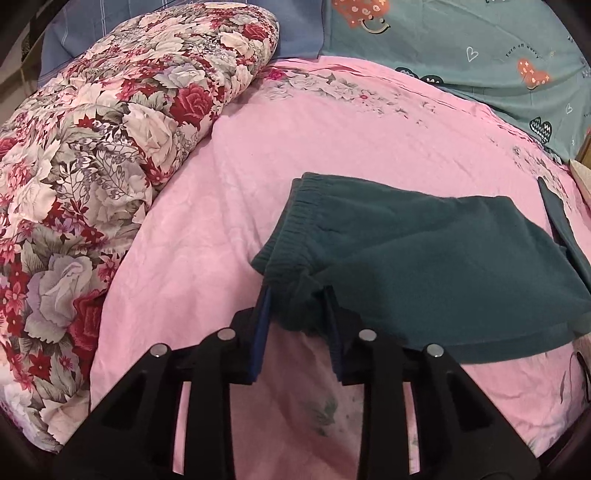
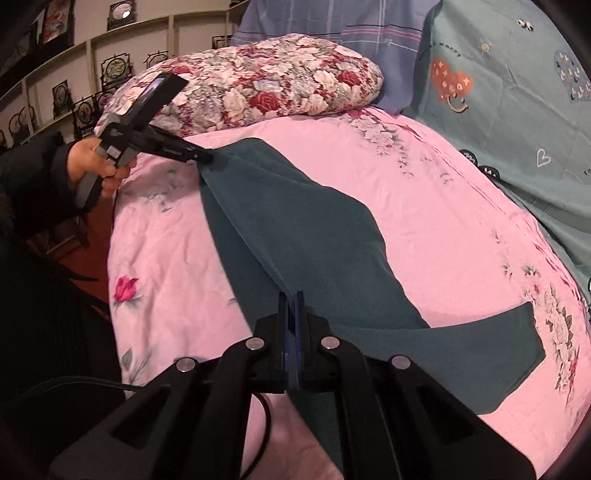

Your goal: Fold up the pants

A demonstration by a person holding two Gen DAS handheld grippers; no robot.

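Dark green pants (image 2: 295,236) spread across the pink sheet (image 2: 443,206) of the bed, legs running toward the near right corner, waistband toward the left edge. Left gripper (image 1: 297,291) with fingers (image 1: 263,321) set apart, a bunched fold of the elastic waistband (image 1: 291,225) sitting between them; fabric touching both fingers, though true clamping cannot be told from the left wrist view. In the right wrist view, same left gripper (image 2: 207,157) held by a hand (image 2: 92,162), tip buried in the pants' corner near the left edge. Right gripper (image 2: 291,295) with fingers (image 2: 282,321) nearly together, pinching a raised crease of the pants near the front edge of the bed. Flowered quilt (image 1: 110,147) rolled up along the far left side; teal pillow (image 1: 480,55) with hearts at the far right corner; blue striped pillow (image 2: 314,22) behind the quilt. Shelves (image 2: 74,74) with framed ornaments beyond the left edge.
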